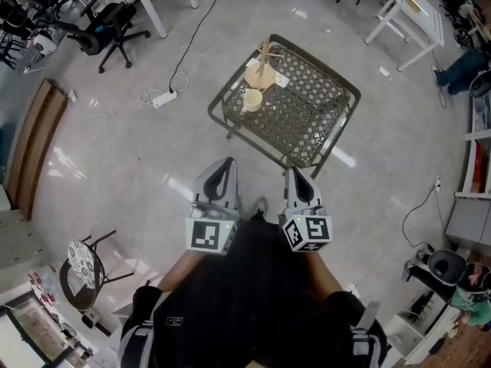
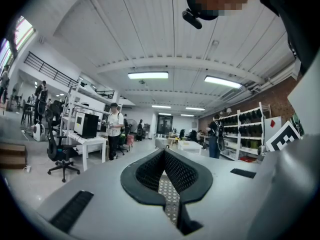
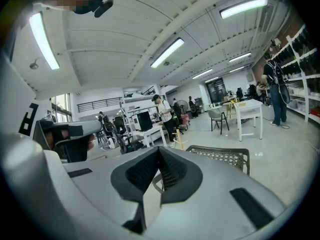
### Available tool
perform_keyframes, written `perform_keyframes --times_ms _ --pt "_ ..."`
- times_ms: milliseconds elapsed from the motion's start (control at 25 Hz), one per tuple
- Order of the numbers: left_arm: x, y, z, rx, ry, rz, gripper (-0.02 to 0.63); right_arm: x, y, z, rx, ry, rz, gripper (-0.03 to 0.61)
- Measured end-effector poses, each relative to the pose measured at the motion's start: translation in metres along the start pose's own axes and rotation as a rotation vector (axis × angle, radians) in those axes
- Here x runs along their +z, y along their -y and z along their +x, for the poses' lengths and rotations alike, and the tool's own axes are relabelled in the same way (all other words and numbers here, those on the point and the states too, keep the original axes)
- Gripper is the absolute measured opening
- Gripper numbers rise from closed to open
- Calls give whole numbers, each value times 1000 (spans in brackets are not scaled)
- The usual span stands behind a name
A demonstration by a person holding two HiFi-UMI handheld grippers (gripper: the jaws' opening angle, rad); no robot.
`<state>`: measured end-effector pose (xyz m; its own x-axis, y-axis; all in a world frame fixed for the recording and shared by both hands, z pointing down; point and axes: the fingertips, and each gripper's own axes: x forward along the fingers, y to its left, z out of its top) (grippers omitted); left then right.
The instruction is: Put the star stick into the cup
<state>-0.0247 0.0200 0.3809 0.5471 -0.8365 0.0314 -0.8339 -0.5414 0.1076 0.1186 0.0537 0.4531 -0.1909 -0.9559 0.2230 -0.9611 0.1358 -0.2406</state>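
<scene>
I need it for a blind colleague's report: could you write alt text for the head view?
Seen from above, a person holds the left gripper and right gripper, both shut and empty, near the body. Ahead stands a mesh table with a cup beside an upright wooden stick.

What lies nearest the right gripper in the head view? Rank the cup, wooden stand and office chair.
From the right gripper:
1. Cup, ahead-left on the mesh table.
2. Wooden stand, just beyond the cup.
3. Office chair, far upper left.
</scene>
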Motion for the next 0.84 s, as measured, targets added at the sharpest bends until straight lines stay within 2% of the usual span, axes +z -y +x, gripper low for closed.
perform_keyframes --times_ms 840 --pt "-5 -2 -7 -10 -8 -1 15 -4 -6 -3 -5 15 11 11"
